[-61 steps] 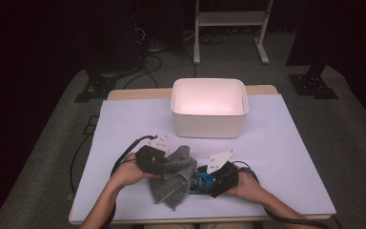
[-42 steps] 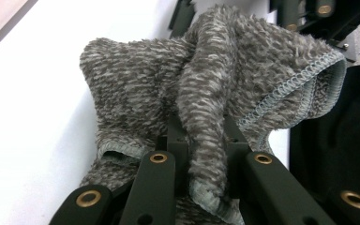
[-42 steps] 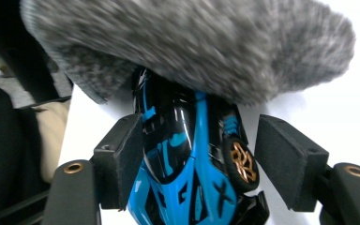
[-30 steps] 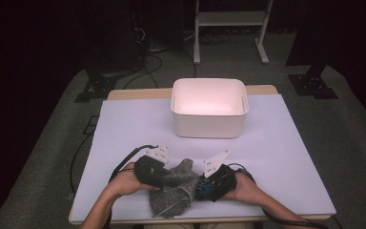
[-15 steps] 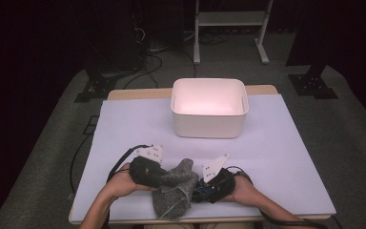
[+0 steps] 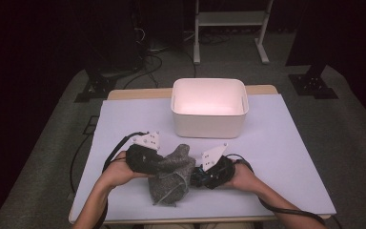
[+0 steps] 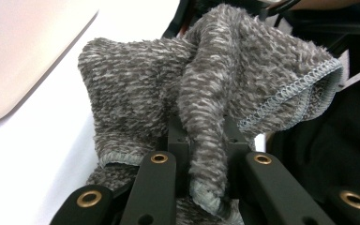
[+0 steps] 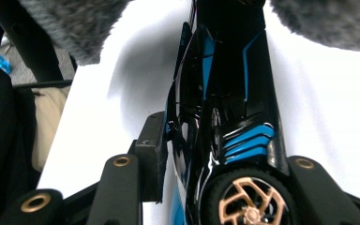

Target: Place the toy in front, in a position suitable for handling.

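A grey fuzzy cloth lies bunched near the table's front edge, between my two hands. My left gripper is shut on a fold of it; in the left gripper view the cloth drapes over the jaws of my left gripper and hides the pads. My right gripper points left at the cloth and holds a black and blue toy car with a gold wheel. The jaws of my right gripper have just been closing and now press the car's sides. The car's nose reaches under the cloth.
A white rectangular bin stands open at the table's far middle. The pale mat covers the tabletop. Cables trail from both grippers. Stands and cables sit on the dark floor behind.
Both hands have drawn back toward the front edge with the cloth. The left gripper has lifted its fold slightly. The right gripper has closed in on the cloth's right side.
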### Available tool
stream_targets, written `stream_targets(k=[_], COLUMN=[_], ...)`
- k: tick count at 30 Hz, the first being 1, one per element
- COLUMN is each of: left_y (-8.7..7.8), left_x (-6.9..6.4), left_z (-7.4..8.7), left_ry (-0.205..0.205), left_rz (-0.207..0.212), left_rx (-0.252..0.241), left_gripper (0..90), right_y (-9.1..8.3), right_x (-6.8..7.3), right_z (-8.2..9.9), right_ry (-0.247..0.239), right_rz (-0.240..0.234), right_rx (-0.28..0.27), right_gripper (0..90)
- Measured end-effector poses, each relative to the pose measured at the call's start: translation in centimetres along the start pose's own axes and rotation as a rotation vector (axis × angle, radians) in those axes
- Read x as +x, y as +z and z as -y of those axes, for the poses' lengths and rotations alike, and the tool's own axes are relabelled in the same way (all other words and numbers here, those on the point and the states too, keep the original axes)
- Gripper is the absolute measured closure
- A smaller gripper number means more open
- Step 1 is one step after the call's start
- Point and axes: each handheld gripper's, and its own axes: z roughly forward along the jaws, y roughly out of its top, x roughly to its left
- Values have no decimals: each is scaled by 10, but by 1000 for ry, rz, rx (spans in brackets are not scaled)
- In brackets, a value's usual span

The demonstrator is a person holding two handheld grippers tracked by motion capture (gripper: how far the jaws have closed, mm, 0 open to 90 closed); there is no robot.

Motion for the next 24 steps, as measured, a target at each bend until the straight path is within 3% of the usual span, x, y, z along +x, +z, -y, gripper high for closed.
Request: stream_targets(k=[4,7,8,12,14,15,18,21,24], left_y=[11,27,31,32,31,31,31,29,27], left_x=[4,7,8,8,7,6,5,5,4], left_z=[2,6,8,11,11,11,12,10,6], left_ry=[-2,-6,-10,-29,-27,-28,-23,-16,-18], left_rz=[-22,-36,-25,0,-7,-10,-7,-9,7], left_rx=[61,141,152,133,138,138,135,133,123], left_gripper=[794,794,794,794,794,794,793,793,794], right_y=[6,12,15,16,13,12,3,-5,-11], right_x=[-3,-5,-4,0,-3,-3,-6,-4,-3], right_z=[2,6,8,11,12,13,18,22,26], right_ry=[-2,11,13,20,60,73,106,117,124], right_rz=[-13,-24,-25,-10,-41,-33,-31,-26,-29], right_rx=[13,21,30,23,5,-1,-19,-34,-40], right_gripper=[559,558,558,549,425,389,393,439,581])
